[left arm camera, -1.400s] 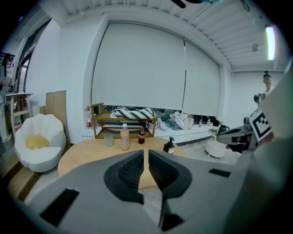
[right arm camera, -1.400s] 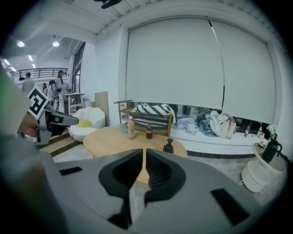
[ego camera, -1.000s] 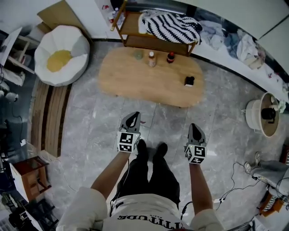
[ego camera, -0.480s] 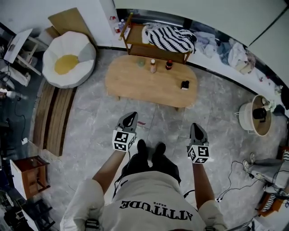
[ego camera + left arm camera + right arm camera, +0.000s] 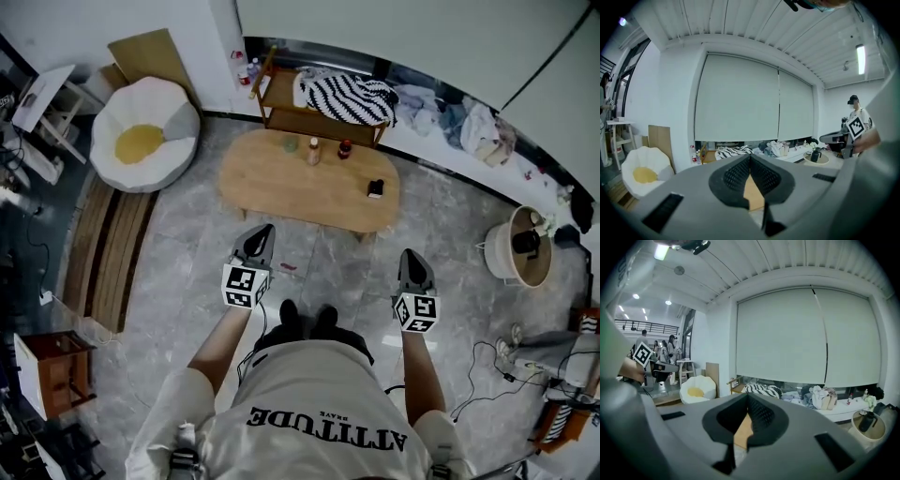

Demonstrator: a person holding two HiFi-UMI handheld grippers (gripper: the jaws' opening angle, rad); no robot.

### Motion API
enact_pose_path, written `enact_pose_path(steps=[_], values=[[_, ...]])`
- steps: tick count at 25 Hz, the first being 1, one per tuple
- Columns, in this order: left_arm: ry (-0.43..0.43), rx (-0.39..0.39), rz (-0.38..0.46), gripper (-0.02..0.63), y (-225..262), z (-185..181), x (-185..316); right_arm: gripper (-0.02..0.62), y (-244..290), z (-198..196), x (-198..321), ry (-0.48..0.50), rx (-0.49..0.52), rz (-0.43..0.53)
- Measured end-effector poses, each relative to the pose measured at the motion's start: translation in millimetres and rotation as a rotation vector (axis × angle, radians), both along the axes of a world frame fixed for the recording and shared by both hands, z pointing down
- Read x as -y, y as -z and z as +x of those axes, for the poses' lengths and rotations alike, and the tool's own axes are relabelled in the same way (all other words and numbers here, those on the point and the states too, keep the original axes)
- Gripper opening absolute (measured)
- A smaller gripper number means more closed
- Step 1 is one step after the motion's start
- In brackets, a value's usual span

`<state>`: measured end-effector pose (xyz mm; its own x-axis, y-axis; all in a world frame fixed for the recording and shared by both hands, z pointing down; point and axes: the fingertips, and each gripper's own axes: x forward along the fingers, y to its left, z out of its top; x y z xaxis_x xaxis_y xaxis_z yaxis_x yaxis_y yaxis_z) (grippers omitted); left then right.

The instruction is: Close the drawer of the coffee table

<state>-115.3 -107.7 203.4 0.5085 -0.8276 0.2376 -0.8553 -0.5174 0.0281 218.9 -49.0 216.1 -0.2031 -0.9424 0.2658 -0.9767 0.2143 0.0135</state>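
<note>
The oval wooden coffee table (image 5: 281, 187) stands on the grey tiled floor ahead of my feet. From above I see only its top; no drawer shows. My left gripper (image 5: 262, 234) hovers over the floor short of the table's near edge, jaws shut and empty. My right gripper (image 5: 411, 261) hangs level with it, off the table's near right end, also shut and empty. In the left gripper view the left gripper (image 5: 750, 158) has its pads together, with the tabletop (image 5: 754, 193) showing below them. The right gripper (image 5: 747, 399) looks the same in its own view.
On the table stand a small cup (image 5: 290, 143), two bottles (image 5: 313, 150) and a black object (image 5: 376, 188). A wooden shelf with a striped cloth (image 5: 342, 94) stands behind it. A white beanbag (image 5: 169, 117) is at left, a round side table (image 5: 497, 248) at right, and cables (image 5: 487, 366) lie on the floor.
The person has straightened up. Both grippers have risen together and the table now looks smaller and farther away. Neither gripper holds anything.
</note>
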Motion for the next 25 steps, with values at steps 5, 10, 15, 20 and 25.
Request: enact_pose_path(steps=[5, 10, 15, 20, 25], values=[[-0.004, -0.003, 0.016, 0.021, 8, -7, 5, 0.018, 6, 3, 0, -0.015, 0.007, 0.007], [0.001, -0.001, 0.021, 0.021, 13, -17, 11, 0.018, 11, 4, 3, -0.012, 0.002, 0.007], [0.004, -0.006, 0.020, 0.021, 14, -19, 17, 0.018, 16, 2, 9, 0.012, -0.002, 0.011], [0.005, -0.009, 0.013, 0.021, 11, -19, 19, 0.018, 19, -1, 10, 0.023, -0.010, 0.021], [0.000, -0.013, 0.014, 0.021, 11, -18, 18, 0.018, 21, -1, 10, 0.019, -0.008, 0.029]])
